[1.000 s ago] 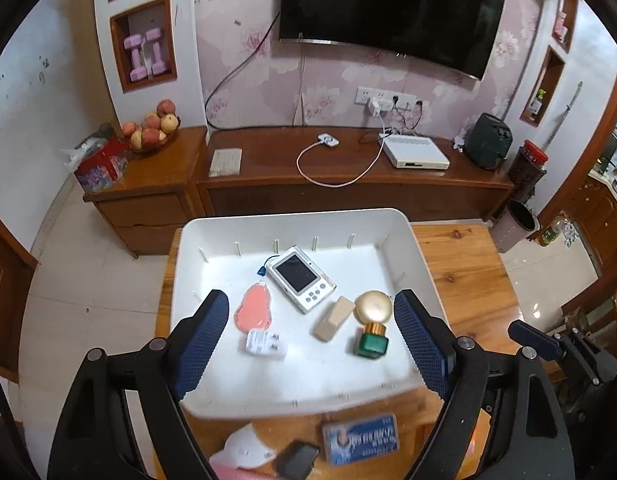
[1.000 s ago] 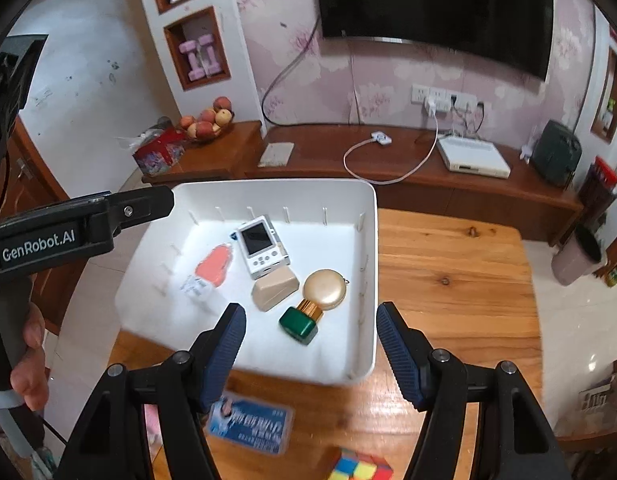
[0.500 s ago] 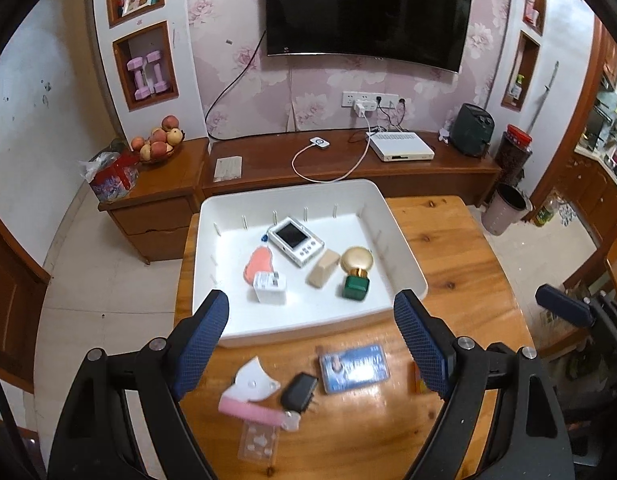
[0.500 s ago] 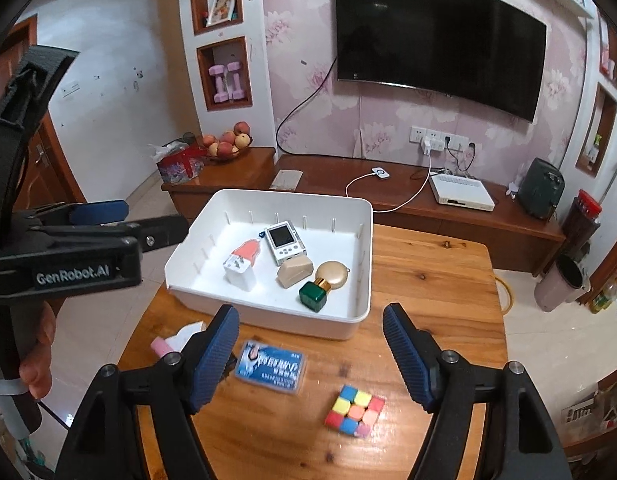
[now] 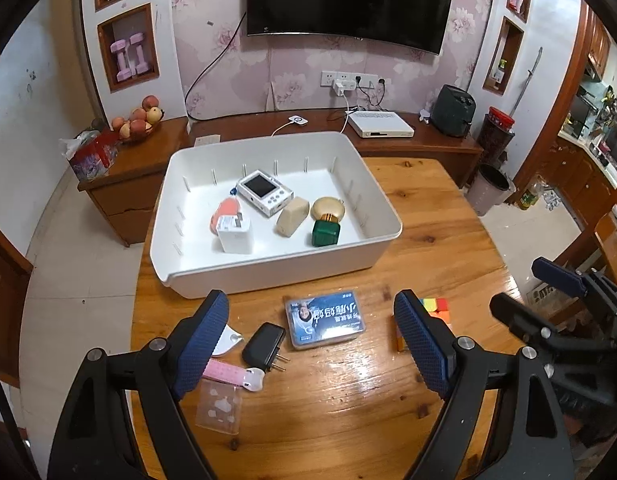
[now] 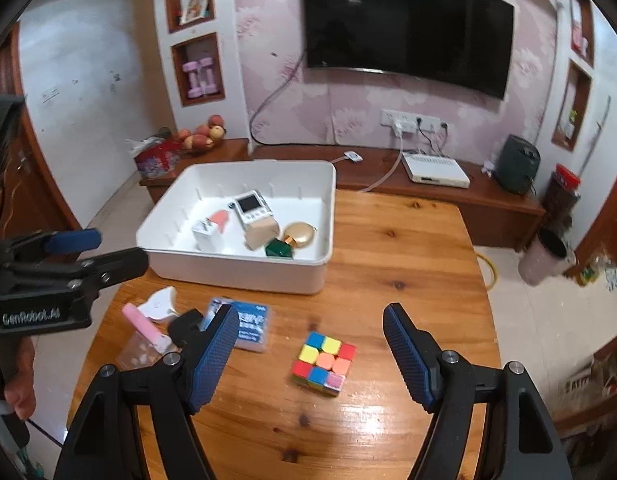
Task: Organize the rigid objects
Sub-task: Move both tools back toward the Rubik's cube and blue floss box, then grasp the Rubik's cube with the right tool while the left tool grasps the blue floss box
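Here both grippers are held above the table [image 5: 428,240], each with its fingers spread wide and nothing held between them. The left gripper [image 5: 312,340] hangs over the near part of the table, above a blue card box [image 5: 324,319] and a black plug [image 5: 263,343]. Left of the plug lie a pink strip [image 5: 224,374], a white piece [image 5: 228,338] and a clear packet [image 5: 219,405].

The right gripper [image 6: 310,354] is placed over a cube [image 6: 323,362], which lies on the wood between the fingers in view and is not touched.

Beyond these, a white tray [image 5: 276,276] stands on the far left part of the table. Inside it are seen a white charger [image 5: 235,234] standing beside an orange piece [image 5: 226,210], a small camera [image 5: 263,192], a beige block [image 5: 293,216], a gold disc [image 5: 328,208] and a green bottle [image 5: 326,233] just before the disc. The charger and the orange piece appear to touch; the block leans near the camera.
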Tool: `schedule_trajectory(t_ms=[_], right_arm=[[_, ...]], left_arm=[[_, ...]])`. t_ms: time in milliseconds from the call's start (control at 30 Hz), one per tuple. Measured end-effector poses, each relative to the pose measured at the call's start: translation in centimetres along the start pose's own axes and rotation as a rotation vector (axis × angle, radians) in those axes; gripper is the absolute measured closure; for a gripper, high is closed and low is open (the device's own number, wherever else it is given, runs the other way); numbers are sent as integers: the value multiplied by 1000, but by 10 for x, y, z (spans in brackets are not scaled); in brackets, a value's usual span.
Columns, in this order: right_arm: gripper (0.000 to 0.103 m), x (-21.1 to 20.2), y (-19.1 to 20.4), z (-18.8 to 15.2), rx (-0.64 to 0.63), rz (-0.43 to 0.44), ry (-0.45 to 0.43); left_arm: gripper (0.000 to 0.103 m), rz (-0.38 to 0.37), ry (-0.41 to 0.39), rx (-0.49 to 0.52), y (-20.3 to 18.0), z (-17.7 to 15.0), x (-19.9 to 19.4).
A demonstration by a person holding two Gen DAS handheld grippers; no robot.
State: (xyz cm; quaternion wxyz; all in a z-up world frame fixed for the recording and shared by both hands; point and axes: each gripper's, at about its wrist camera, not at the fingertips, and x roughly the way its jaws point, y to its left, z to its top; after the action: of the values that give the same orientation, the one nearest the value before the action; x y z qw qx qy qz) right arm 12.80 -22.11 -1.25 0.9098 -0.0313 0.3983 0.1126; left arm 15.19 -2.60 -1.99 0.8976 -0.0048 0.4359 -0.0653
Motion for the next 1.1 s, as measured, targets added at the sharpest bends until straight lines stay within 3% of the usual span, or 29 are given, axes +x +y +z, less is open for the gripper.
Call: schedule_trajectory(t_ms=[133,333,567,767,1000,1100], right_arm=[[28,23,-11,-15,47,3,33],[28,66,-17,-43,73,-22,86],[28,115,-24,-65,241,-14,163],[28,134,-9,-68,218,-57,186],[28,159,-10,-78,219,-110,233],[34,164,-14,-82,227,-114,245]], left_arm=[[16,34,6,58,-2,-14,20],[16,107,-1,257,-7,-31,50],[16,13,91,471,-7,-44,85],[16,5,123,698,-25,-55,101],[16,-71,175,831,-41,-58,121],[16,-95,197,864,-45,-59,130]])
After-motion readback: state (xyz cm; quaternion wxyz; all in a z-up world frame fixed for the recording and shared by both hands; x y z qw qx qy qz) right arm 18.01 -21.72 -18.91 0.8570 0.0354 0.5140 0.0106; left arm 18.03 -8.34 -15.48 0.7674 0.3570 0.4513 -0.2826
